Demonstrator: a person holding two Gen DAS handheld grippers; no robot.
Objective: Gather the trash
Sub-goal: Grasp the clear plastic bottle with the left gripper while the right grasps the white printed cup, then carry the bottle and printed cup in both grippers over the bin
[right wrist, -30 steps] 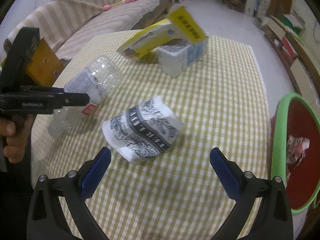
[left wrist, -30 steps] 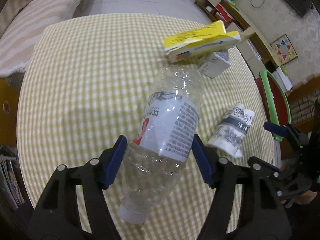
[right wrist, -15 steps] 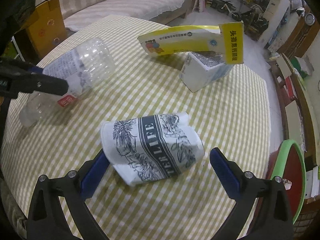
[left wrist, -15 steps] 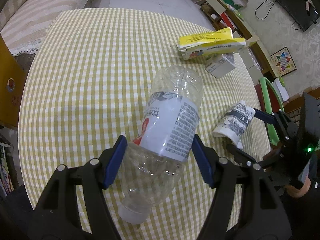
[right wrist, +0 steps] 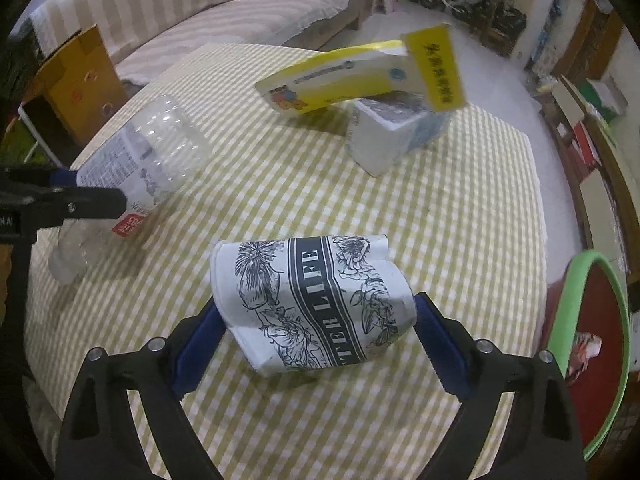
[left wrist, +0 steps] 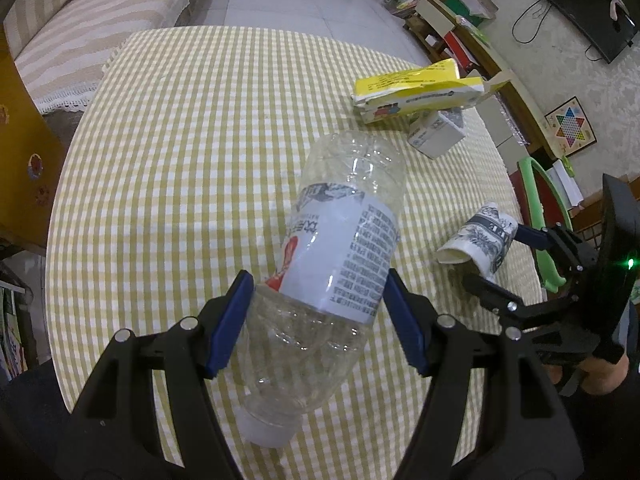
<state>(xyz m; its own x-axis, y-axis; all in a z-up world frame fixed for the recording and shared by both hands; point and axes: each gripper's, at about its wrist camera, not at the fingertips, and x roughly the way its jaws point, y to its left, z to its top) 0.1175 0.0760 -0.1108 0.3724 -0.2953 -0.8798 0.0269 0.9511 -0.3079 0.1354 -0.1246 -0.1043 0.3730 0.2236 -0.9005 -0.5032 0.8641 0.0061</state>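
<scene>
My left gripper [left wrist: 320, 316] is shut on a clear plastic bottle [left wrist: 328, 280] with a white label, held above the checked tablecloth [left wrist: 180, 140]; the bottle also shows in the right wrist view [right wrist: 136, 176]. My right gripper [right wrist: 316, 336] has its blue pads against both sides of a crumpled white paper cup [right wrist: 312, 304] with black flower print, which also shows in the left wrist view [left wrist: 478, 240]. A red bin with a green rim [right wrist: 588, 320] stands off the table's right edge and holds a crumpled wrapper.
A yellow and white carton [right wrist: 360, 76] leans on a small white box [right wrist: 392, 136] at the far side of the table. A striped sofa [right wrist: 200, 16] and a cardboard box [right wrist: 76, 84] stand beyond the left edge. Shelves line the right wall.
My right gripper moved forward onto the paper cup and its fingers closed in from wide open to touch the cup. My left gripper kept hold of the bottle and lifted slightly.
</scene>
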